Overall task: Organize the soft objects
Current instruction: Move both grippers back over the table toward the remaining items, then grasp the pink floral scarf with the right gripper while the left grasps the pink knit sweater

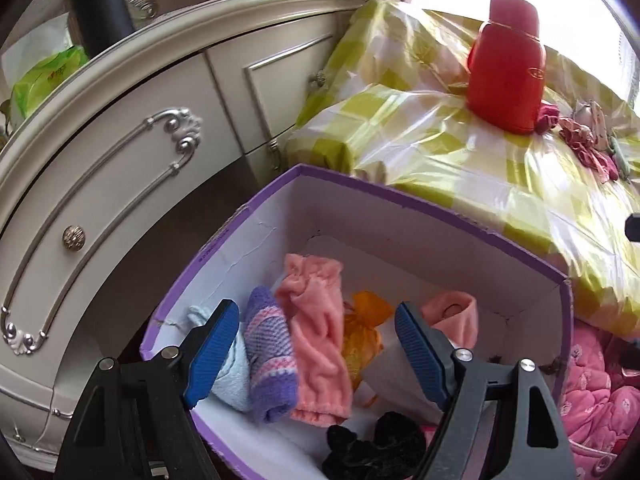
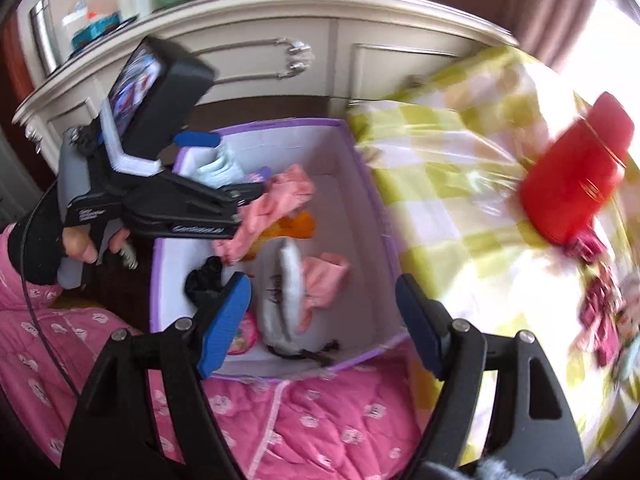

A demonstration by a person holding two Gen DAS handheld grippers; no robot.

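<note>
Checked worktop [image 1: 460, 136], near edge: box [image 1: 400, 208] of socks; both hand-held grippers, left [image 1: 316, 356] and right [image 2: 324, 324], spread, empty, directly above.

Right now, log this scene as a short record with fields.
container: purple-edged box, open
inside: pink towel, purple knit sock, light blue cloth, orange cloth, black scrunchie
left gripper: jaws open over the box, holding nothing
right gripper: jaws open, empty
on checked tablecloth: red bottle, dark red cloth
</note>
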